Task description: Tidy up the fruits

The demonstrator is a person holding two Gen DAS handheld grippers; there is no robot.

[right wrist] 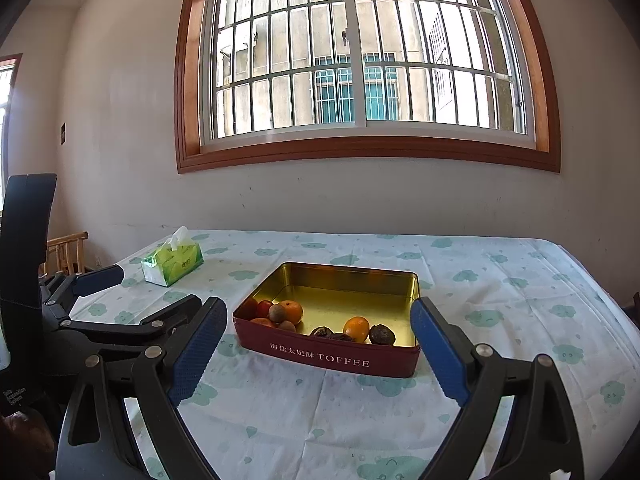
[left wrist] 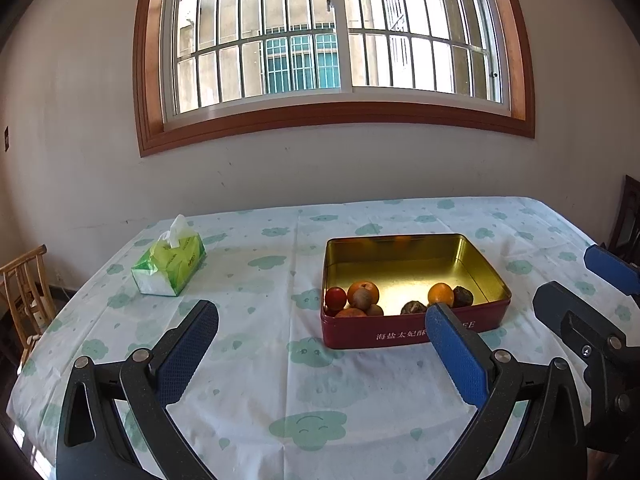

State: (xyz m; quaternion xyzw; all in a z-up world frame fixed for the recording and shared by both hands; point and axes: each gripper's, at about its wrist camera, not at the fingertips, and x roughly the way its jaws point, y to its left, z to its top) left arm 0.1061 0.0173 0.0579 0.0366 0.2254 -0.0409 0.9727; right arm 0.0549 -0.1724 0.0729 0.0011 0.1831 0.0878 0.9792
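I had both grippers hanging back from the bench (right wrist: 500, 292), the left gripper (left wrist: 320, 344) and right gripper (right wrist: 320, 348) each with fingers spread wide and holding nothing. The fruits sat bunched along the near wall of the red tin (right wrist: 328, 354): a tomato (left wrist: 335, 298), a larger orange (left wrist: 363, 290) with small brown fruits touching it on the left, a smaller orange (right wrist: 357, 328) between dark wrinkled fruits on the right. I judged the smaller orange the easiest first pick for the right gripper, coming down from above so the fingers cleared the tin's rim and closing gently, since the neighbours touched it. The tissue pack (left wrist: 170, 266) stood well apart.
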